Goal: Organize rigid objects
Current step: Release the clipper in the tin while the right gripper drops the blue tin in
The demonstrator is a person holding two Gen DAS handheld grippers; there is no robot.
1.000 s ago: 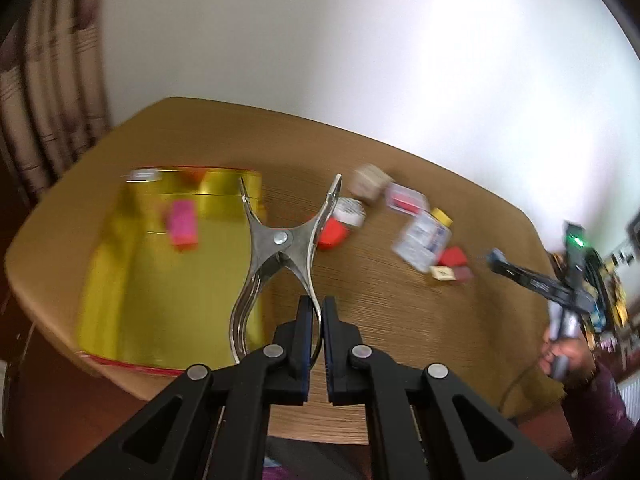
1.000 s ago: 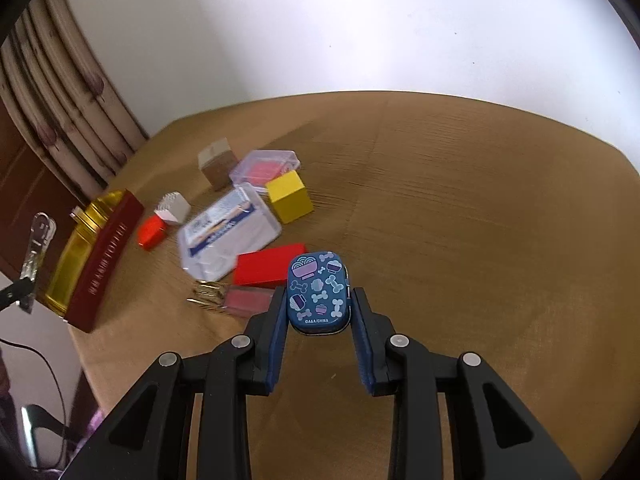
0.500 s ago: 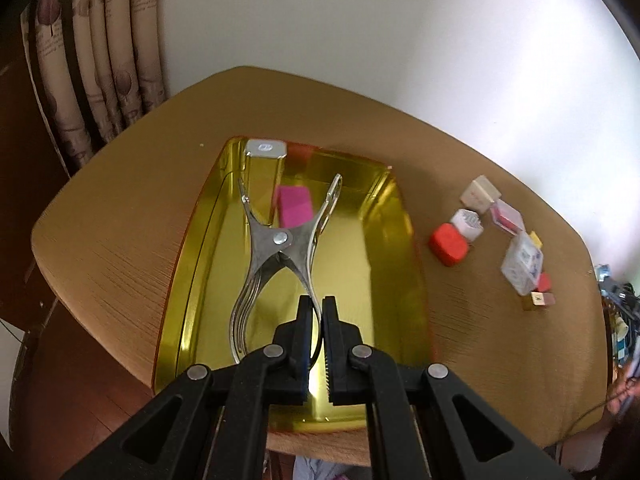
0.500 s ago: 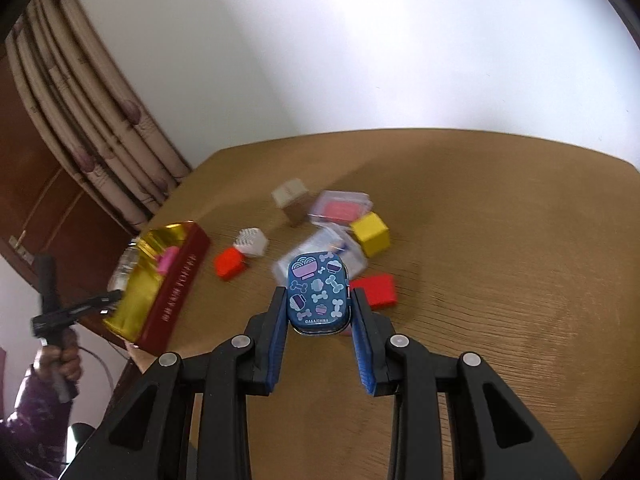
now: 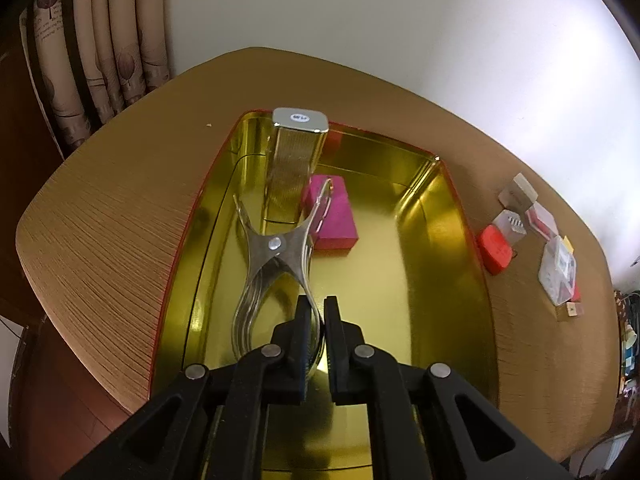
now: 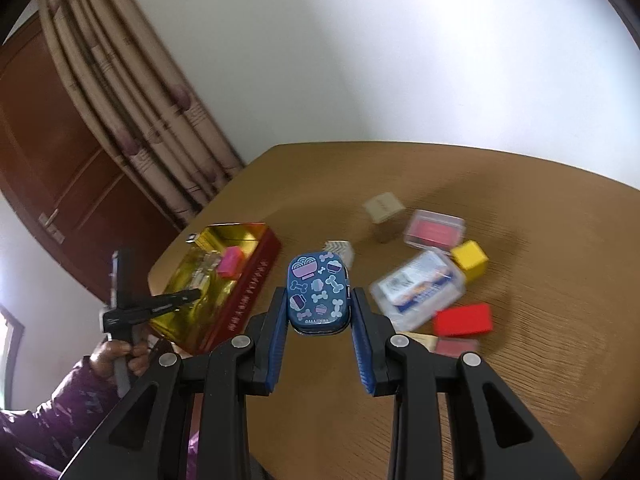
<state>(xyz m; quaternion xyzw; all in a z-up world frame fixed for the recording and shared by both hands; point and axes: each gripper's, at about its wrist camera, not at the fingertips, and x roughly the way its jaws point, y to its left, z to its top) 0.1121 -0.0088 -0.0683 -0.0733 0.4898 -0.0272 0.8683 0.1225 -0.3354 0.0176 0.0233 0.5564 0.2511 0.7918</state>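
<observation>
My left gripper point(image 5: 316, 312) clamps one handle loop of the shiny steel tongs point(image 5: 276, 256), over the gold-lined red tin tray point(image 5: 444, 264); the loop's lower end is hidden behind my fingers. My right gripper point(image 6: 320, 316) pinches the blue patterned tin point(image 6: 318, 292); its bottom edge is hidden. The table clutter beyond is blurred.

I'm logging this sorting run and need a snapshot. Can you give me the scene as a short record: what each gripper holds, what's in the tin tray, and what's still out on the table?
left gripper: shut on metal tongs, over the tray
right gripper: shut on blue patterned tin, above the table
gold tin tray: holds pink block and upright gold box
wooden table, loose: yellow cube, red block, clear plastic box, beige cube
</observation>
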